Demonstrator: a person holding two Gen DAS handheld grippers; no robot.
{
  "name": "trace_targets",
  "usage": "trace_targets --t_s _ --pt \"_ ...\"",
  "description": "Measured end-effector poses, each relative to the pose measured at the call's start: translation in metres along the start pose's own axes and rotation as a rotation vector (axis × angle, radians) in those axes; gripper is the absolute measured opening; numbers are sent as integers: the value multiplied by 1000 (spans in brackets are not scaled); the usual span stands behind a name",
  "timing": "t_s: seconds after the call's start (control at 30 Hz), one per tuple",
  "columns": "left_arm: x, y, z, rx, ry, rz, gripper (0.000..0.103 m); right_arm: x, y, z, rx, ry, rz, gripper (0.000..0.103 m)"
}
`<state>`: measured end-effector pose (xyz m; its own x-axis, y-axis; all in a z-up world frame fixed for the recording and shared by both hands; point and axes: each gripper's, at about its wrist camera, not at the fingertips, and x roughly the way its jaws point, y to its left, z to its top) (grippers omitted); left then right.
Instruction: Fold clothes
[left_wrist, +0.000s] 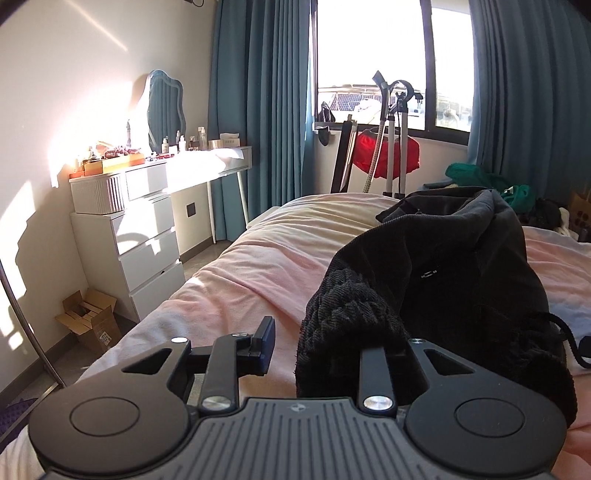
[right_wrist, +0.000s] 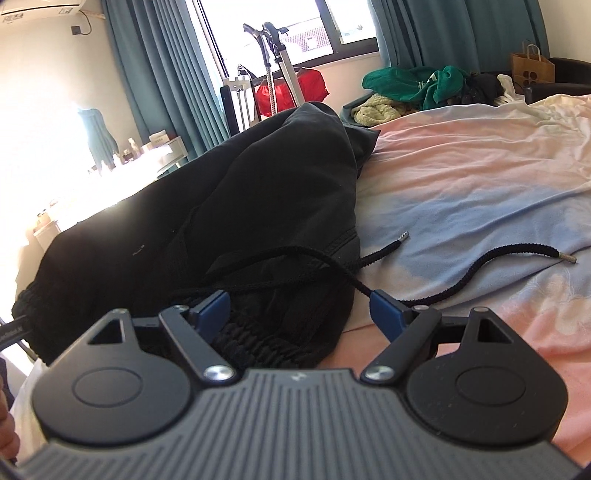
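Note:
A black garment (left_wrist: 443, 280) with a ribbed elastic band (left_wrist: 347, 317) lies bunched on the pink bed sheet (left_wrist: 240, 266). My left gripper (left_wrist: 328, 343) sits at the band. Its left pad (left_wrist: 265, 341) is bare, with a strip of sheet between it and the cloth. The band drapes over and hides its right finger. In the right wrist view the same garment (right_wrist: 266, 177) fills the left half. My right gripper (right_wrist: 299, 314) stands wide open over the ribbed band (right_wrist: 258, 343), with neither pad pressing on the cloth. The black drawstring (right_wrist: 461, 273) trails across the sheet (right_wrist: 461, 166) past the right pad (right_wrist: 386, 314).
White drawers (left_wrist: 147, 236) and a dressing table stand left of the bed, with a cardboard box (left_wrist: 88, 325) on the floor. A steamer stand (left_wrist: 395, 140) and something red stand by the window. A pile of green clothes (right_wrist: 413, 85) and a paper bag (right_wrist: 532, 66) lie beyond the bed.

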<state>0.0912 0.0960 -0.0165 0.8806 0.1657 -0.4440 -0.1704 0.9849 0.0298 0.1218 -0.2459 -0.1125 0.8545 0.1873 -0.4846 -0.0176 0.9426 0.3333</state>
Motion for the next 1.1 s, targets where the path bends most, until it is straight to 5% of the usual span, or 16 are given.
trace_targets --t_s 0.2,0.37,0.67,0.77,0.93,1.1 --pt "1 -8 -4 -11 34 8 40 16 0 -14 -19 139 -51 78" --pt "3 -11 -2 -21 49 2 40 1 -13 -17 84 213 2 78" --pt "12 -7 -5 -54 102 4 41 27 35 -25 -229 154 -10 78" --pt "11 -12 -6 -18 89 14 41 46 51 -34 -410 103 -107 67" --pt "3 -29 -9 90 18 38 41 38 43 -24 -341 57 -123 36" --pt "-9 -53 -15 233 -50 16 42 17 40 -8 -293 -30 -160 27"
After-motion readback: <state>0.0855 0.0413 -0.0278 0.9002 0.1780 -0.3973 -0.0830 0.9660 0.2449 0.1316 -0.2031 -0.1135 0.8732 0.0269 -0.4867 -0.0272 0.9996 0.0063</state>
